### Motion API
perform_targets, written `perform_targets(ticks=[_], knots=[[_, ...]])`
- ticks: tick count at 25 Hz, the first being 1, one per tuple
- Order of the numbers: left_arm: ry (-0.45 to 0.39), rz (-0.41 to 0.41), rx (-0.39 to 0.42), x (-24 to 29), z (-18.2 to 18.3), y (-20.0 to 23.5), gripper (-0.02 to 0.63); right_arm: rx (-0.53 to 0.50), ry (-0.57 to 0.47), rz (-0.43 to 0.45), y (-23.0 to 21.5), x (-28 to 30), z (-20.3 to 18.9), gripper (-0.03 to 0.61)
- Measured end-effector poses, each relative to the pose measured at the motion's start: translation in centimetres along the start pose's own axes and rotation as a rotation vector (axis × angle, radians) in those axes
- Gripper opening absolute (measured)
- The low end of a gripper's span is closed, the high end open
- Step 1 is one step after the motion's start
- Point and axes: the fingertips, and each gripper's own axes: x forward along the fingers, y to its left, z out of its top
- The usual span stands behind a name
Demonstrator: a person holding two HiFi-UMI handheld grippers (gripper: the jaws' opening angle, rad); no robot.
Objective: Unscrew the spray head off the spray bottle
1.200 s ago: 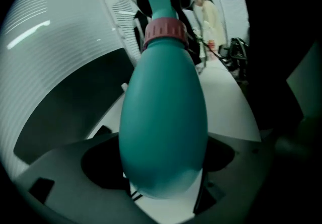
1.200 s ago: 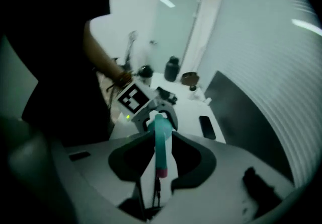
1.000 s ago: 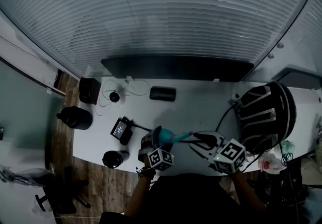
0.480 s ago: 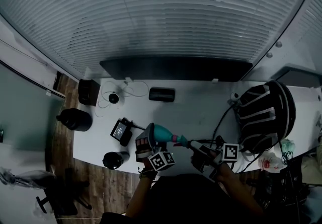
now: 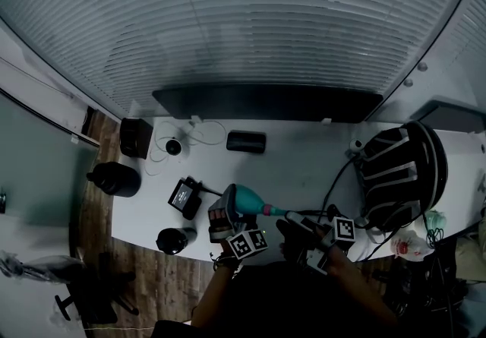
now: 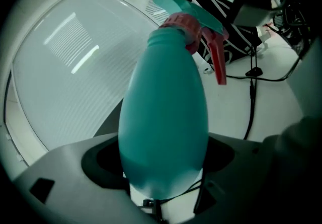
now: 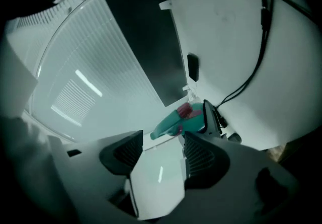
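Note:
The teal spray bottle (image 5: pixel 247 199) is held above the white table's (image 5: pixel 304 154) front edge, its body clamped between the jaws of my left gripper (image 5: pixel 225 215). Its neck points right. In the left gripper view the bottle (image 6: pixel 163 112) fills the middle, with the pink collar (image 6: pixel 180 22), the teal spray head (image 6: pixel 188 10) and the pink trigger (image 6: pixel 217 62) still on top. My right gripper (image 5: pixel 298 227) sits just right of the spray head (image 5: pixel 275 211). Its jaws have just been opening and nothing is between them. In the right gripper view the spray head (image 7: pixel 173 123) lies just beyond the open right gripper (image 7: pixel 161 150).
A black-and-white striped helmet-like object (image 5: pixel 399 173) lies at the table's right end, with cables (image 5: pixel 334 184) running from it. A small screen device (image 5: pixel 182 196), a black cup (image 5: pixel 173 240), a black box (image 5: pixel 245 141) and a long dark panel (image 5: pixel 266 101) are on the table.
The right gripper let go of the spray head, opened, and drew back toward me. The left gripper lifted and tilted the bottle a little.

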Motion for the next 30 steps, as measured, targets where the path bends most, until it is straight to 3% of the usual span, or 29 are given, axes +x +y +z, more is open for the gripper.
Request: perform_targets(ticks=[3,6,9,13,16,18,21,24,27,30], knots=[[-0.077,0.033,0.023,-0.8,1.5,0.4,0.413,0.029,-0.003,0.035,0.1,0.5,0.3,0.247],[-0.127,0.048,0.046,-1.3,2.5,0.3,0.413,-0.052,0.042,0.023,0.4,1.1,0.0,0.245],[-0.130,0.025,0.034,-1.1,2.7,-0.3,0.413,-0.226,0.073,-0.028,0.7,1.2,0.4,0.190],[-0.086,-0.080,0.003,-0.2,1.3,-2.3,0.413,-0.577,0.176,-0.185,0.5,1.0,0.7,0.159],[-0.035,-0.201,-0.088,0.6,-0.5,-4.4,0.413,-0.769,0.196,-0.284,1.4,0.3,1.6,0.147],[0.006,-0.279,-0.175,1.0,-1.9,-5.5,0.413,-0.864,0.183,-0.312,2.8,-0.4,2.4,0.094],[0.051,-0.379,-0.285,1.2,-3.2,-7.1,0.413,-0.924,0.164,-0.337,4.2,-1.1,3.3,0.092],[0.033,-0.493,-0.434,1.7,-2.5,-8.7,0.413,-0.921,0.114,-0.304,5.3,-2.0,4.3,0.091],[-0.034,-0.593,-0.599,2.4,-0.9,-9.1,0.413,-0.957,-0.019,-0.227,8.1,-3.6,5.8,0.092],[-0.096,-0.599,-0.627,3.8,0.2,-8.4,0.413,-0.932,-0.149,-0.155,10.3,-5.2,7.3,0.092]])
